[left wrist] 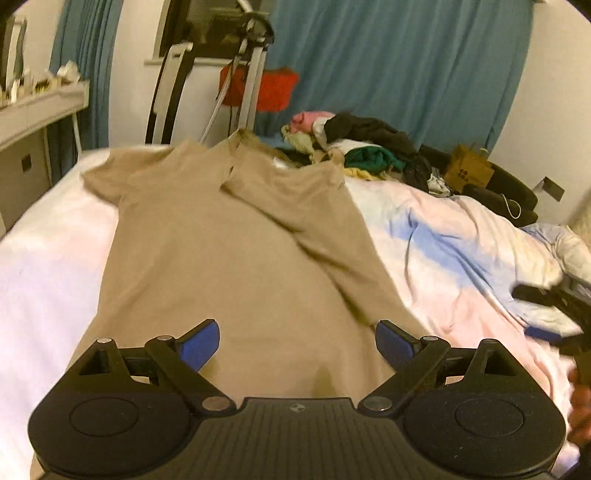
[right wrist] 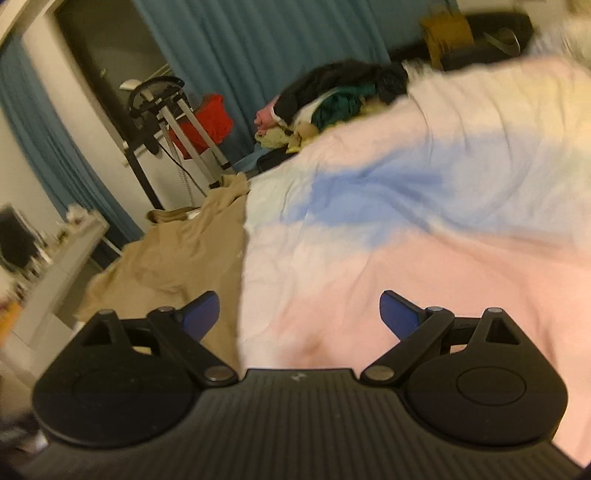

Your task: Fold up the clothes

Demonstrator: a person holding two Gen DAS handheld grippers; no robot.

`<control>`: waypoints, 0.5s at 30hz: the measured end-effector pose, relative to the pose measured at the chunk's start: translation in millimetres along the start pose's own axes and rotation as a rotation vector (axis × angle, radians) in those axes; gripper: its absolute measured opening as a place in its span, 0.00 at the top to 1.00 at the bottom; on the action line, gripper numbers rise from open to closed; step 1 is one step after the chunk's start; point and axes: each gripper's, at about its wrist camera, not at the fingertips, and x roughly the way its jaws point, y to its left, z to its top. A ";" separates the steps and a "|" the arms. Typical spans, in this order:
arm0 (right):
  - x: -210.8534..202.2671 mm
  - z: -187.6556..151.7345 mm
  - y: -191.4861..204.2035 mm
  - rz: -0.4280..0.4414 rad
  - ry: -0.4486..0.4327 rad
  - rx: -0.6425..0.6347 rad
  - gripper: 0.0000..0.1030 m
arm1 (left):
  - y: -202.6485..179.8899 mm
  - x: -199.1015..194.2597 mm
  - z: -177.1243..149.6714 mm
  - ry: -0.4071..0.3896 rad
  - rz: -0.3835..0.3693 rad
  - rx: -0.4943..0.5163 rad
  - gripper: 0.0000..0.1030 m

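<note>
A tan shirt (left wrist: pixel 229 258) is lying flat on the bed (left wrist: pixel 461 236), its right side folded inward. The left gripper (left wrist: pixel 297 343) is hovering over its hem and the right gripper (right wrist: pixel 299 314) over bare bedding, both tilting downward with jaws gaping wide, holding nothing.

The room was a bedroom under warm, dim indoor light. A bed (left wrist: pixel 461 240) filled the foreground, covered by a duvet in pink, blue and white patches. Behind the far edge of the bed, teal curtains (left wrist: pixel 399 66) hung across the back wall; a second curtain panel (left wrist: pixel 79 55) hung at the left. White wall (left wrist: pixel 136 92) showed between them, beneath a dark window (left wrist: pixel 207 26). A folded metal frame (left wrist: pixel 251 74) stood upright against that wall. A white shelf (left wrist: pixel 40 107) carrying small items ran along the left side. A dark chair (left wrist: pixel 509 184) stood past the bed's far right corner.
</note>
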 end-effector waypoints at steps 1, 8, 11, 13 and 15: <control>-5.5 -9.1 -4.8 -0.007 0.014 0.036 0.08 | 5.5 0.2 -1.4 0.004 0.002 -0.008 0.10; -6.5 -44.7 -23.8 -0.105 0.167 0.239 0.13 | 34.1 11.6 2.7 0.018 0.020 -0.102 0.10; 9.3 -52.2 -17.0 -0.167 0.238 0.207 0.26 | 41.9 13.4 4.5 0.016 0.050 -0.117 0.10; 18.1 -61.5 -10.0 -0.207 0.279 0.150 0.31 | 48.2 13.4 6.4 0.022 0.048 -0.148 0.10; 18.8 -67.0 2.7 -0.225 0.289 0.072 0.33 | 52.7 11.9 8.6 0.020 0.016 -0.185 0.10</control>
